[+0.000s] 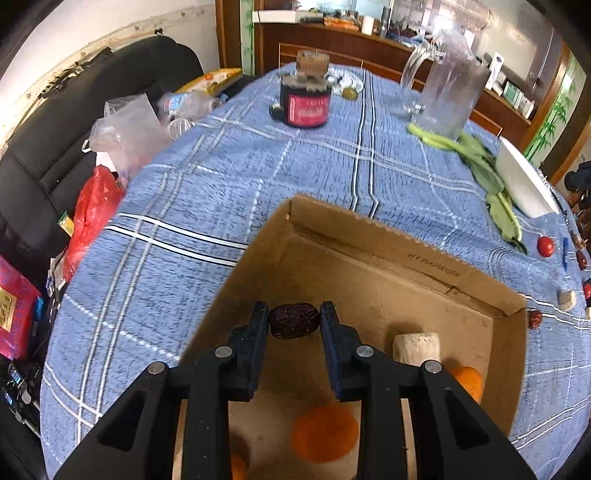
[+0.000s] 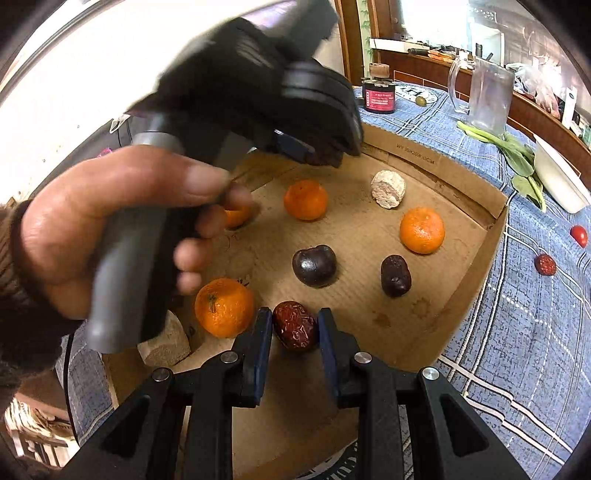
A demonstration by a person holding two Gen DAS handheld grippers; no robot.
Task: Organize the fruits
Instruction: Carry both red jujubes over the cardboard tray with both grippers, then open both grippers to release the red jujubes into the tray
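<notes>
Both grippers, left gripper (image 1: 294,319) and right gripper (image 2: 294,325), pinch dates.

I see bright daylight glaring from the far right windows (image 2: 436,18). Fisheye bending and black vignette mark my edges. The near left hand (image 2: 110,229) and its gripper are motion-blurred.

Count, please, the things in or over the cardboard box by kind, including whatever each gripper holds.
Oranges: 4 (one partly hidden by the hand)
Dark purple fruits: 2
Pale lumps: 2
Red date in the right gripper: 1
Dark date in the left gripper: 1
Total: 10
</notes>
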